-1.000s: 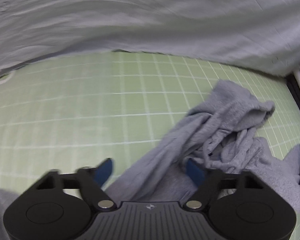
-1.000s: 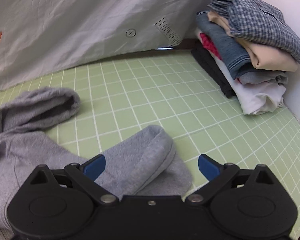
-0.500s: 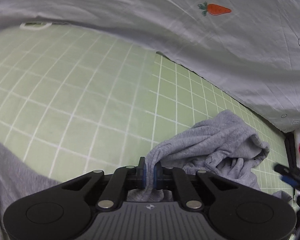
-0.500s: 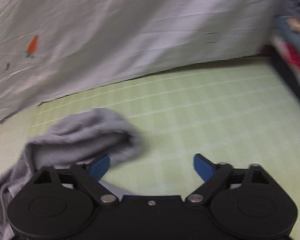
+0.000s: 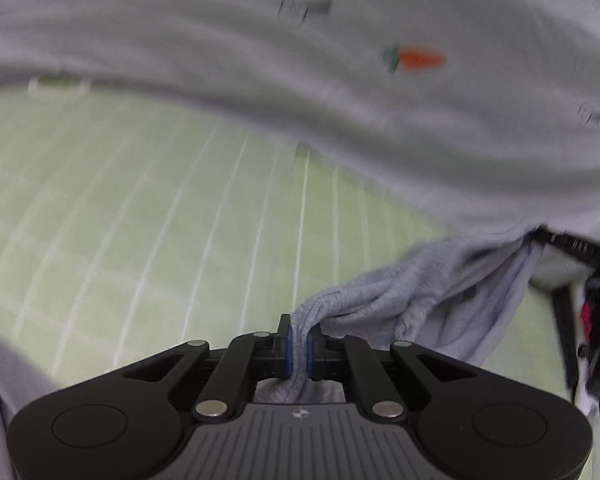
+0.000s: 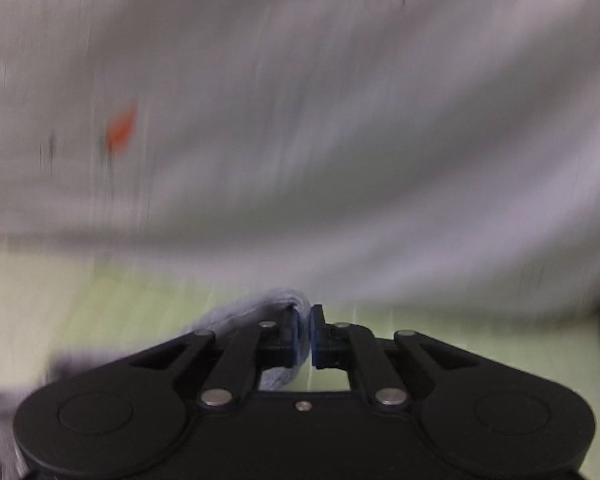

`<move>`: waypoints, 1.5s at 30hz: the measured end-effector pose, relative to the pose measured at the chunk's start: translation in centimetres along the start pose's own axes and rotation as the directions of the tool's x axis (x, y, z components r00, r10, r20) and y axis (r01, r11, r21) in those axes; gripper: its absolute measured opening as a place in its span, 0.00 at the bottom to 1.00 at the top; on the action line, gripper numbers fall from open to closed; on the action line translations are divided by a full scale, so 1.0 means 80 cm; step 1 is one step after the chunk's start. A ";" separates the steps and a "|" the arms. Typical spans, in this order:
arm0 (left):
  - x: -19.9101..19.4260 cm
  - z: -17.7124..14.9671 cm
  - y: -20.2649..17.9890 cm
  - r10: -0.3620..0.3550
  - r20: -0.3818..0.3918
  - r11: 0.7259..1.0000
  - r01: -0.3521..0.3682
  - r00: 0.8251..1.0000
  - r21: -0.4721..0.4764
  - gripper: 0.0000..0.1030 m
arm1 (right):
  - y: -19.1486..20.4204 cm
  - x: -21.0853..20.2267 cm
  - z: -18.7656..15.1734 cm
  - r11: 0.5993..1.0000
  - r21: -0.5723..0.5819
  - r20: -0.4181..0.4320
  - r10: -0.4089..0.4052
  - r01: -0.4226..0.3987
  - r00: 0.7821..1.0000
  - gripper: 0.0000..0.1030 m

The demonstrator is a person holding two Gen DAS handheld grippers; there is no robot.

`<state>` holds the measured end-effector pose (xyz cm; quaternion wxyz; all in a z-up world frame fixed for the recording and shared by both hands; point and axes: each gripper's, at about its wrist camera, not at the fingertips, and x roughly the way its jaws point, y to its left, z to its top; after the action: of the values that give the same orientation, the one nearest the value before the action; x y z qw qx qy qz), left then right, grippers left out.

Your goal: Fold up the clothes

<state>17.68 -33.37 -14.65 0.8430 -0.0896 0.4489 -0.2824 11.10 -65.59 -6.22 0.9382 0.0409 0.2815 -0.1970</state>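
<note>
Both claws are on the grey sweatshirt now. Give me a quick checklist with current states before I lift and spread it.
1. Left claw shut on the grey fleece sweatshirt: ok, a bunched fold sits between the blue pads.
2. Right claw shut on the sweatshirt: ok, though only a thin edge shows at the tips.
3. Which parts of the garment are gripped: cannot tell, cloth is bunched.
4. Fabric between the claws free of twists: not ok, ropey and gathered.
5. Green gridded cutting mat ahead bare for laying out: ok.
6. Pale grey carrot-print sheet clear of the sweatshirt: cannot tell.
</note>
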 end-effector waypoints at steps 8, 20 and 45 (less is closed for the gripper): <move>0.025 0.045 0.013 0.167 0.007 0.985 -0.167 0.986 -0.055 0.27 | 0.011 -0.001 0.039 0.999 -0.015 0.049 -0.039 0.040 0.998 0.60; -0.115 -0.106 0.027 0.229 -0.109 0.961 -0.242 0.967 -0.133 0.57 | -0.044 -0.176 -0.190 0.963 0.192 -0.246 -0.138 0.188 0.959 0.63; -0.156 -0.264 -0.020 0.141 -0.252 0.963 -0.192 0.957 -0.189 0.67 | -0.012 -0.230 -0.304 0.996 0.082 -0.326 0.056 -0.031 0.944 0.08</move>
<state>-5.49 -25.55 -17.46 0.7902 -0.1062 0.5793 -0.1693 -15.79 -55.57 -16.60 0.8803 0.1146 0.4250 -0.1771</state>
